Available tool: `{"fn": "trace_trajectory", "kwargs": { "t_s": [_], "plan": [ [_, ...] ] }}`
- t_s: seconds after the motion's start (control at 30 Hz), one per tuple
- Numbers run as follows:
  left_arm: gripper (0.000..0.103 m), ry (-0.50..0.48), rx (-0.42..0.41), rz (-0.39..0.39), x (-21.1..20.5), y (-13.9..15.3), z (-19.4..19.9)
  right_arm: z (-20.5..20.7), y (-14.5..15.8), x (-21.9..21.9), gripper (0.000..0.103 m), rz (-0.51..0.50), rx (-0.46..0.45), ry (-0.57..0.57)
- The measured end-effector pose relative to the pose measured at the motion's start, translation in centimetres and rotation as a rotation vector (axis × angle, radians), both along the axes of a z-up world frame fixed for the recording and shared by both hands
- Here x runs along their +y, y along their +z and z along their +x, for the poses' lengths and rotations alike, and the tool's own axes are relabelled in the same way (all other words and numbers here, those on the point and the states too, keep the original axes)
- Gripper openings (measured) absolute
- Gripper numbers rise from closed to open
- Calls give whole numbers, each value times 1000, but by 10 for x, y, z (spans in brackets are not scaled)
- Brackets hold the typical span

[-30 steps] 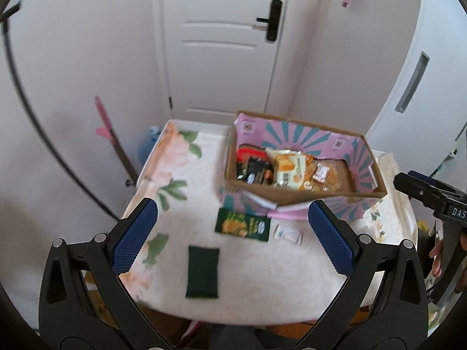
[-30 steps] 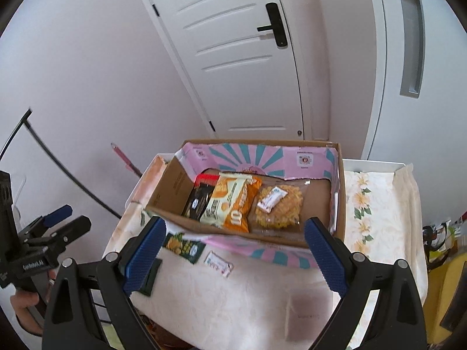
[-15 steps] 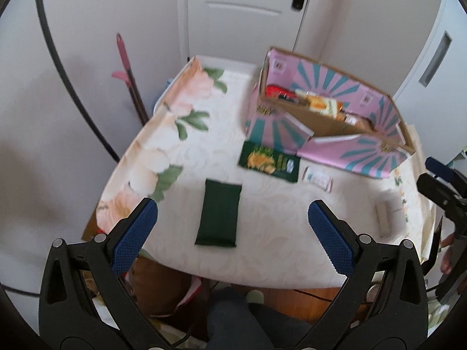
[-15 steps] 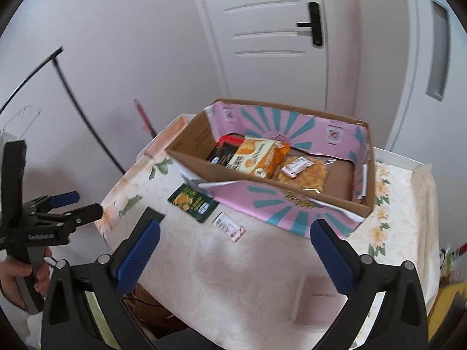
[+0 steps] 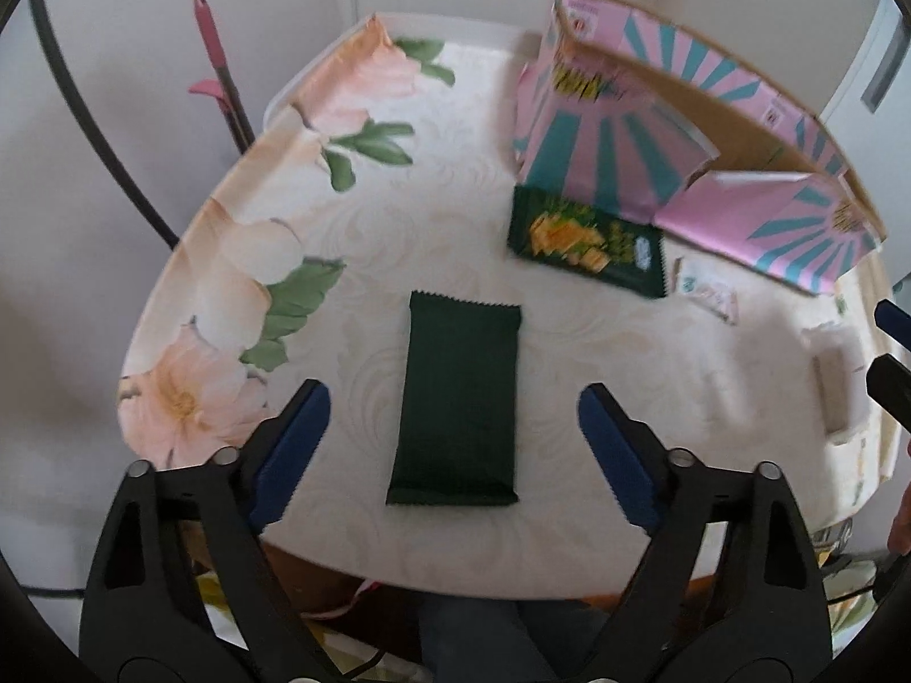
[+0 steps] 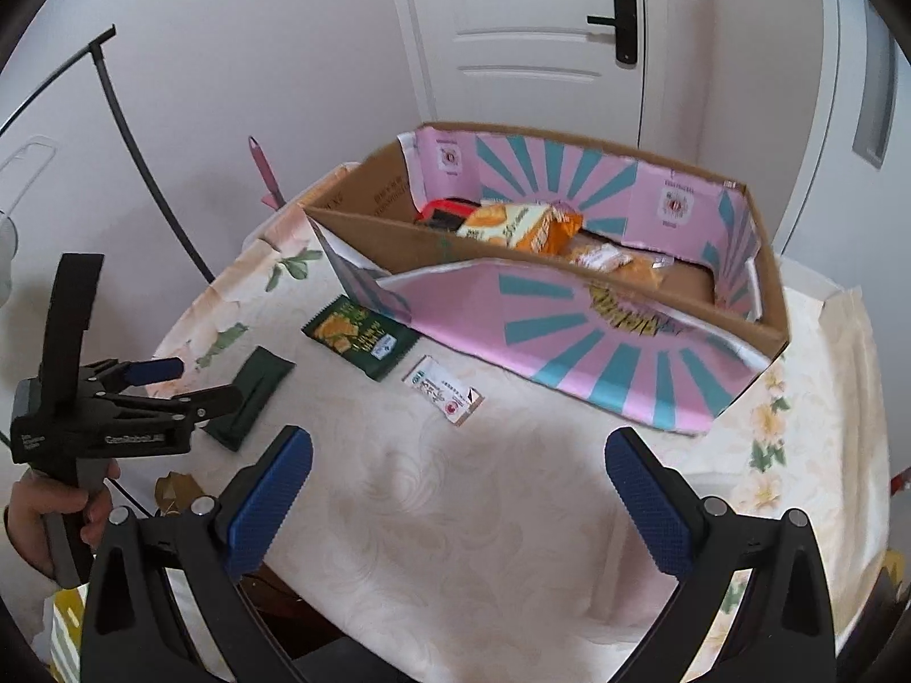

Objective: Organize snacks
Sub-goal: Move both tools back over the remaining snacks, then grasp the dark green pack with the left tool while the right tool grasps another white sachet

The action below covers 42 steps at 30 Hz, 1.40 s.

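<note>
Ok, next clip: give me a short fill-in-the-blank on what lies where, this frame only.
1. The plain dark green packet lies between the open fingers of the ____ gripper.
2. The orange snack bag lies inside the ____.
3. The small white sachet lies on the ____.

Missing: left; box; tablecloth

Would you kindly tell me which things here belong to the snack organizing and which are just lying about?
Part of the job:
- plain dark green packet
- green cracker packet
- small white sachet
- pink cardboard box
- left gripper, jaws open

Lying about:
- floral tablecloth
- pink-handled tool
- white door
</note>
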State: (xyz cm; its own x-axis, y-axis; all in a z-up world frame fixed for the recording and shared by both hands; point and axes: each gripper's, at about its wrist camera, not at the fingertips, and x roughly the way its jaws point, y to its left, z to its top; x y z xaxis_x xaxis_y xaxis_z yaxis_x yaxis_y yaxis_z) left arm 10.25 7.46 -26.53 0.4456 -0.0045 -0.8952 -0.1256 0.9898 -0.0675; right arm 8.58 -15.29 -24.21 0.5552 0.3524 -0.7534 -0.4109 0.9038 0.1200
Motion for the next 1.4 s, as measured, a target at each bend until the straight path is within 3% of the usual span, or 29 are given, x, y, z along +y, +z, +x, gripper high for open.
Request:
{"fn": "trace_trajectory", "kwargs": {
  "t_s": [0.2,0.27,0.63,0.77,1.0,1.33,1.4],
  "plan": [
    [73,-18,9,24,1,-17,4,1,-29,12,103,-6,26,-9],
    [63,-32,14,33,-1,-21,4,0,-34,14,103,-9,23,-12],
    [43,-108,-3,61,-14,-21,6,16,-45,26,102,-64,10,21],
    [41,-122,-4,56,-15,-20,5,25,-46,34,101,-112,-15,75],
    [41,-111,-25,37,-11,-14,2,46,-55,51,75,-166,-2,197],
    [41,-71,-40,6,-6,2,1,64,-70,71,57,-271,4,437],
    [41,-64,-40,1,-5,3,1,66,-73,72,47,-283,11,473]
  ]
}}
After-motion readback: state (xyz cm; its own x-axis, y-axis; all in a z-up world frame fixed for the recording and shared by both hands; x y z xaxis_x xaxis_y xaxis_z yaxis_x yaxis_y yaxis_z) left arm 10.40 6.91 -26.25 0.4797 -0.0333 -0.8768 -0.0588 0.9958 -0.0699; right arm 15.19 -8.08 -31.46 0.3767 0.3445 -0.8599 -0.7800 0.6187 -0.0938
